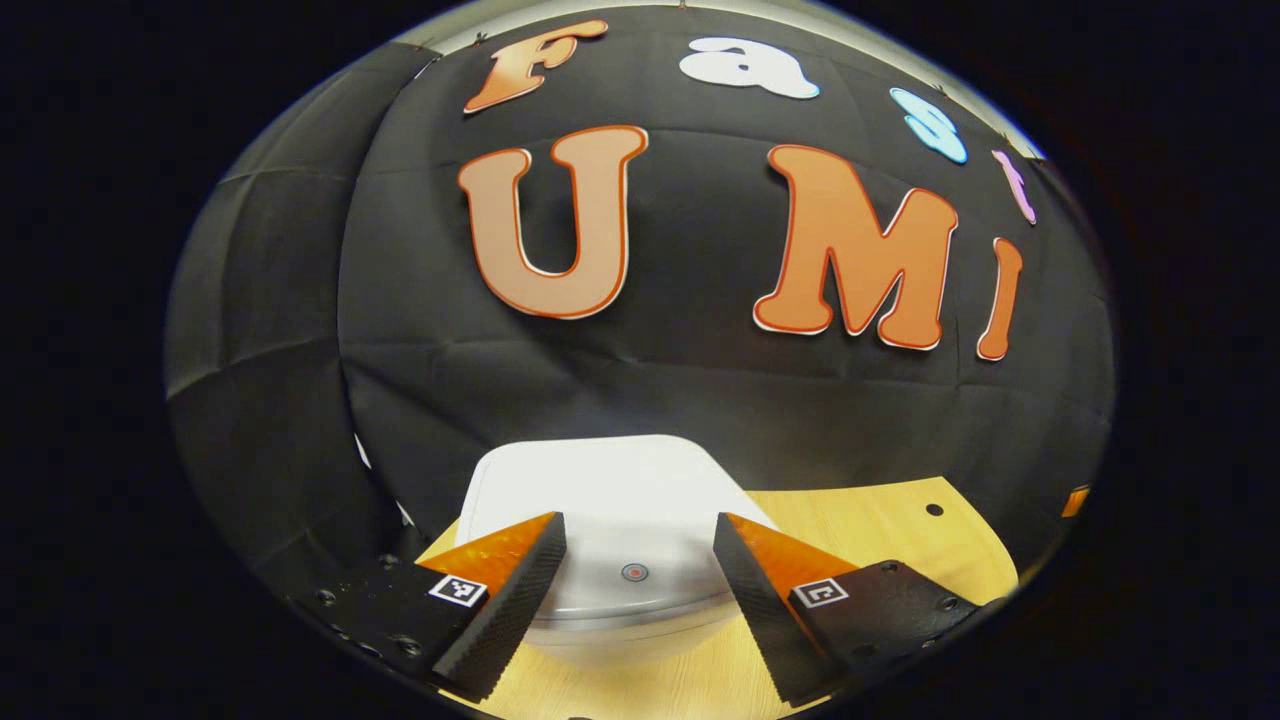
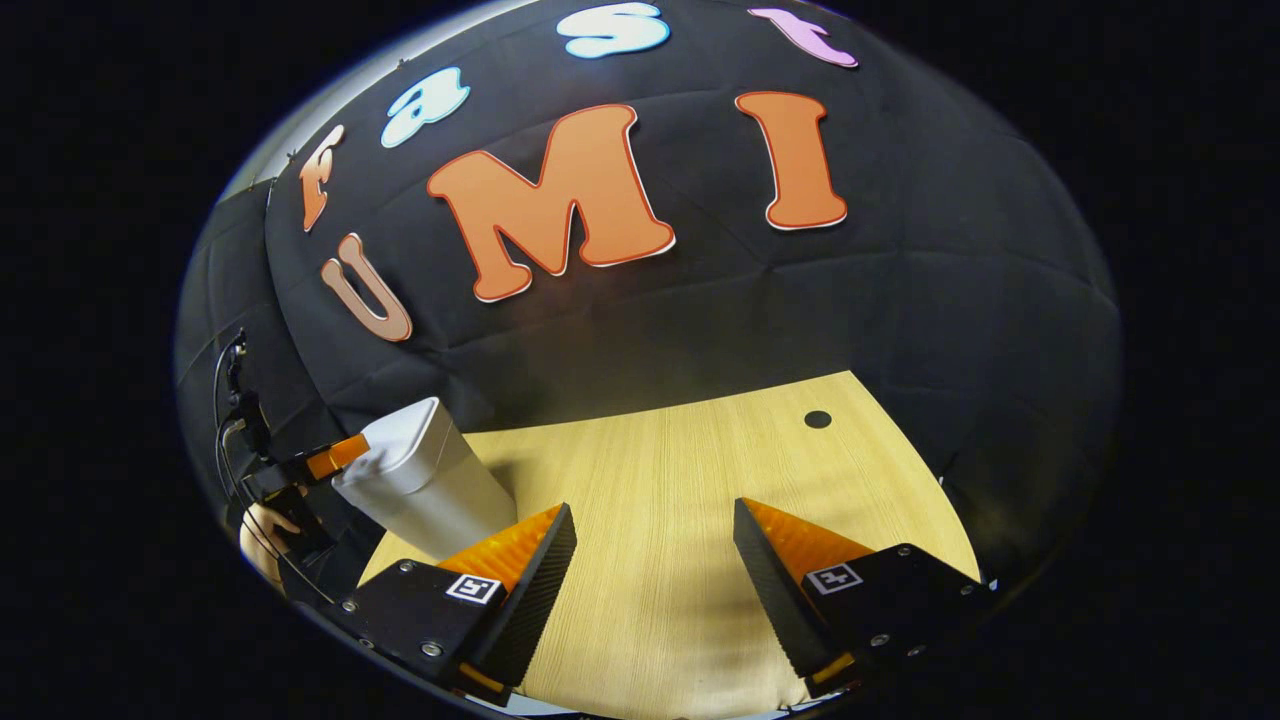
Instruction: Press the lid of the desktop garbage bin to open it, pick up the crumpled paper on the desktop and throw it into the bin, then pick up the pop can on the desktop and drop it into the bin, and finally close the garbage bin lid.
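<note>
In the left gripper view, the left gripper (image 1: pixel 640 590) was spread wide with nothing between its fingers, and it hung just above the white lid (image 1: pixel 610 500) of the garbage bin (image 1: pixel 620 625). A small round button (image 1: pixel 635 572) sat on the lid between the two fingers, at 6 o'clock in the view. The wooden table (image 1: pixel 880 530) showed past the bin at 4 o'clock. In the right gripper view, the right gripper (image 2: pixel 655 570) was spread wide too, holding nothing, over bare table (image 2: pixel 680 470). This view showed the bin (image 2: pixel 430 480) from the side, at 8 o'clock, with its lid shut. It also showed the left gripper (image 2: pixel 335 455) farther off, touching the top edge of the bin, with a hand (image 2: pixel 262 540) holding it. A small dark hole (image 2: pixel 818 419) sat in the table at 2 o'clock.
</note>
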Demonstrator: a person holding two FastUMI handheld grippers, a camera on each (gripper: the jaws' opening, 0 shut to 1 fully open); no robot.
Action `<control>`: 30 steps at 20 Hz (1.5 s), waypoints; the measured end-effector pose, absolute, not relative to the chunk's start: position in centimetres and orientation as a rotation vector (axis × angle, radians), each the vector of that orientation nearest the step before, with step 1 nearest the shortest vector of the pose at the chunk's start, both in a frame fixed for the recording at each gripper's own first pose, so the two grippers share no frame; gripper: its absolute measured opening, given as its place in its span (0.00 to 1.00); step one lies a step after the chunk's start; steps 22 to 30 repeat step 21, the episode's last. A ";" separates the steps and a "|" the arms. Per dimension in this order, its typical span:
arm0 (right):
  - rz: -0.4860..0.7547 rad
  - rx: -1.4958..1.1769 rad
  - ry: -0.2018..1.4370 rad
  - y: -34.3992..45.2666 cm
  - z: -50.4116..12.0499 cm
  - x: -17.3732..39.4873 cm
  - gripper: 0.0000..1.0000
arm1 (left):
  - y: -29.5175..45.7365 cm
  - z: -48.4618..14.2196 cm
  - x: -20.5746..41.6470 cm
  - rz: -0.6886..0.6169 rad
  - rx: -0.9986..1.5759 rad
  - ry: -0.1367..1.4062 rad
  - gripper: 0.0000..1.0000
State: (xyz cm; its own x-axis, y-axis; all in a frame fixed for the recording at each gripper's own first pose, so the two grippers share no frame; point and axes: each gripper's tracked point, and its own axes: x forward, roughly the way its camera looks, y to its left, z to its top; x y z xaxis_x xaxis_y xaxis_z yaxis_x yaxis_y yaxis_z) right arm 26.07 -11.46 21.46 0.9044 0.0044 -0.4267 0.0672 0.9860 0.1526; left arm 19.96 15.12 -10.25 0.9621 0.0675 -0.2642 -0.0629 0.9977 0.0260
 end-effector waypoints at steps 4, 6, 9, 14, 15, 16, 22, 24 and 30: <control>-0.023 0.139 0.386 -10.5 22.8 26.6 0.95 | 11.7 -8.2 19.1 0.019 0.004 0.210 0.95; -0.020 0.106 0.353 -9.9 23.5 26.8 0.94 | 10.1 -7.3 18.5 -0.003 0.007 0.185 0.95; -0.017 0.065 0.320 -9.2 24.0 26.6 0.94 | 7.6 -6.3 17.2 -0.051 0.021 0.157 0.95; -0.013 0.030 0.263 -8.3 24.6 26.6 0.94 | 4.2 -4.3 14.8 -0.093 0.035 0.087 0.95; -0.019 0.033 0.236 -8.3 24.9 26.5 0.95 | 3.6 -4.1 14.4 -0.102 0.037 0.079 0.95; -0.022 0.036 0.207 -8.2 25.4 26.5 0.95 | 3.2 -4.0 14.0 -0.108 0.034 0.074 0.94; -0.075 -0.009 0.123 -8.9 26.0 26.2 0.94 | 1.8 -4.6 12.8 -0.114 0.009 0.068 0.94; -0.075 -0.009 0.123 -8.9 26.0 26.2 0.94 | 1.8 -4.6 12.8 -0.114 0.009 0.068 0.94; -0.075 -0.009 0.123 -8.9 26.0 26.2 0.94 | 1.8 -4.6 12.8 -0.114 0.009 0.068 0.94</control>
